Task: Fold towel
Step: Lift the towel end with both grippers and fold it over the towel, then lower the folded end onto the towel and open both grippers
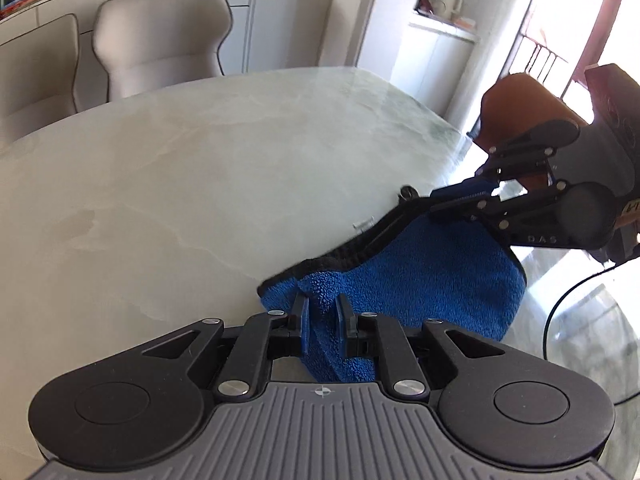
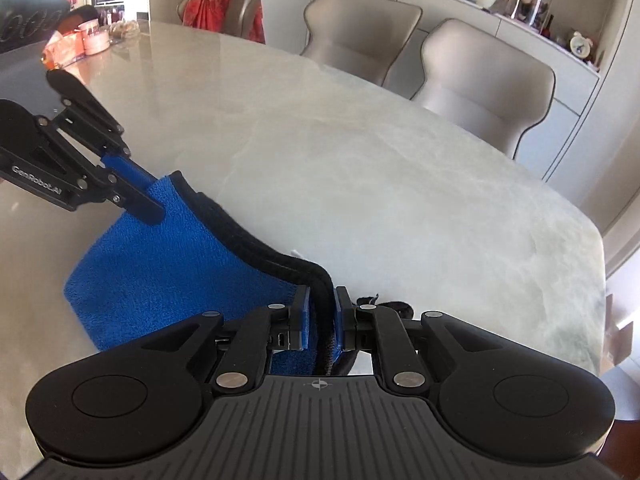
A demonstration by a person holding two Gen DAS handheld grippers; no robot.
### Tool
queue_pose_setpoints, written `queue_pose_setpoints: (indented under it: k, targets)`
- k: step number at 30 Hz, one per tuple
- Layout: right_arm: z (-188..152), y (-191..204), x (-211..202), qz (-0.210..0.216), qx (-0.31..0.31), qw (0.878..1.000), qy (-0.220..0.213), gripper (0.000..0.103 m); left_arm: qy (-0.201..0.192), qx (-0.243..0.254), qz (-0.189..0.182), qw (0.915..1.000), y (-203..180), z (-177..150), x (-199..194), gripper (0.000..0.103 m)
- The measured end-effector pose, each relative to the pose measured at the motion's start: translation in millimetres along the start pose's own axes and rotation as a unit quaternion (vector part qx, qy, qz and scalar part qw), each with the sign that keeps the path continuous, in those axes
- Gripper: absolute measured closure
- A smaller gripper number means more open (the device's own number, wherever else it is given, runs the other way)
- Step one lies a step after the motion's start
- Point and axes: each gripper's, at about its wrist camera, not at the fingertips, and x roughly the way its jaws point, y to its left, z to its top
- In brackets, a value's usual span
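Left wrist view: left gripper (image 1: 323,318) is clamped on a bunch of the blue microfibre towel (image 1: 420,276) w/ black trim; the cloth hangs lifted above the marble table (image 1: 200,168), its black edge running up toward 2 o'clock to the right gripper (image 1: 456,204), which pinches the other end. Right wrist view: right gripper (image 2: 323,316) is closed on the black-trimmed edge of the towel (image 2: 168,248); at 10 o'clock the left gripper (image 2: 148,200) grips the far corner, and the cloth sags between them over the table (image 2: 360,160), apparently already doubled, tho layers are hard to count. Judgement: mid-fold carry, both ends held aloft. Next move calls for keeping the top edge taut, lowering the hanging part onto the table, and laying the held edge over square w/o either grip slipping.
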Motion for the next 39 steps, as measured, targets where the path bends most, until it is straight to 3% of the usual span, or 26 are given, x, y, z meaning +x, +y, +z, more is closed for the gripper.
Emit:
queue_pose_setpoints:
  k: [5, 10, 15, 18, 20, 24, 27, 28, 32, 39]
  targets:
    - [-1.1, -0.3, 12.0, -0.004, -0.003, 1.0, -0.001, 0.089, 0.014, -0.017, 0.019, 0.9996, 5.5, -10.3, 14.4, 0.089]
    - [-10.2, -1.2, 15.3, -0.005, 0.01, 1.0, 0.003, 0.077, 0.009, -0.033, 0.033, 0.9989, 6.5, -16.2, 14.8, 0.076]
    - [-18.0, -3.8, -10.2, -0.002, 0.038, 0.999, -0.032, 0.068, -0.038, -0.004, 0.066, 0.9971, 1.2, -8.7, -8.1, 0.069]
    - [-26.8, -10.0, -16.4, 0.016, 0.072, 0.997, -0.034, 0.068, -0.068, 0.008, 0.043, 0.9967, -6.4, -7.3, -21.9, 0.061]
    - [-32.5, -14.0, -12.9, 0.011, 0.09, 0.996, -0.025, 0.068, -0.067, 0.031, 0.034, 0.9967, -13.5, -5.8, -18.0, 0.061]
    - [-29.9, -16.3, -12.1, 0.013, 0.094, 0.995, -0.029, 0.087, -0.029, 0.072, 0.048, 0.9958, -22.8, -3.6, 8.4, 0.062]
    - [-26.4, -17.4, -12.7, 0.014, 0.093, 0.995, -0.036, 0.092, -0.009, 0.087, 0.059, 0.9944, -24.0, -5.7, 24.8, 0.064]
    - [-25.3, -17.8, -12.9, 0.014, 0.092, 0.995, -0.039, 0.093, -0.004, 0.091, 0.061, 0.994, -24.1, -6.6, 27.4, 0.073]
    - [-20.6, -19.3, -13.8, 0.015, 0.091, 0.995, -0.048, 0.095, -0.003, 0.101, 0.054, 0.9934, -24.0, -5.4, 29.3, 0.09]
    - [-13.9, -21.2, -14.3, 0.014, 0.089, 0.994, -0.058, 0.097, -0.005, 0.1, 0.055, 0.9934, -21.5, -4.0, 29.6, 0.091]
